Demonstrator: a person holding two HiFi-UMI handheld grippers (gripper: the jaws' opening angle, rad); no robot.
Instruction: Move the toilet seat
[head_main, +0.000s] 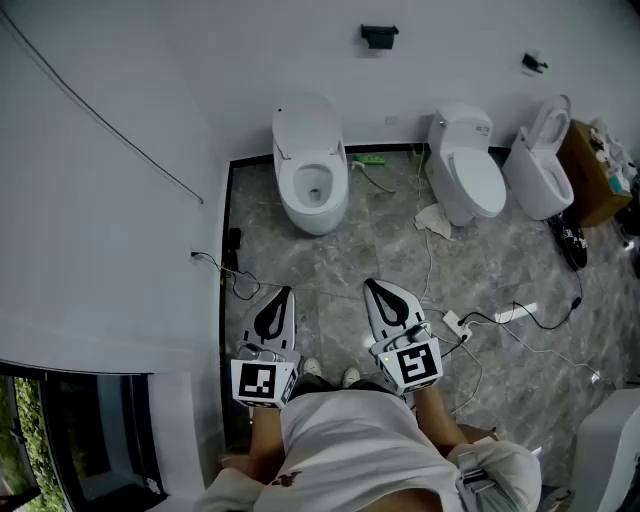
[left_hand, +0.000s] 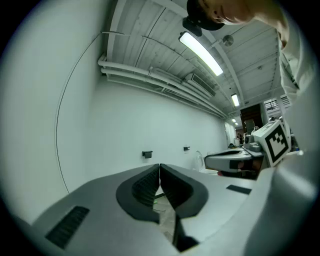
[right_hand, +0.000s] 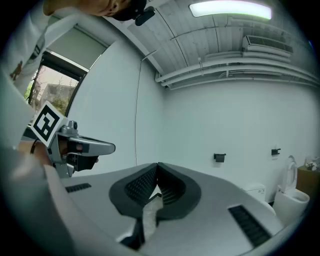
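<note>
The left claw (head_main: 286, 294) and right claw (head_main: 373, 286) are both closed tight and empty, level above the grey marble floor (head_main: 340, 255). The white oval toilet seat (head_main: 291, 186) sits on the leftmost white ceramic toilet (head_main: 310, 125), well ahead of them.

The right tool (right_hand: 158, 169) is pointing level toward a white wall, its jaws pressing together with nothing between them. The left tool (right_hand: 75, 146) is hovering at the left edge. A black wall holder (right_hand: 219, 157) is hanging ahead, and a white toilet (right_hand: 290, 199) is standing at the far right.
</note>
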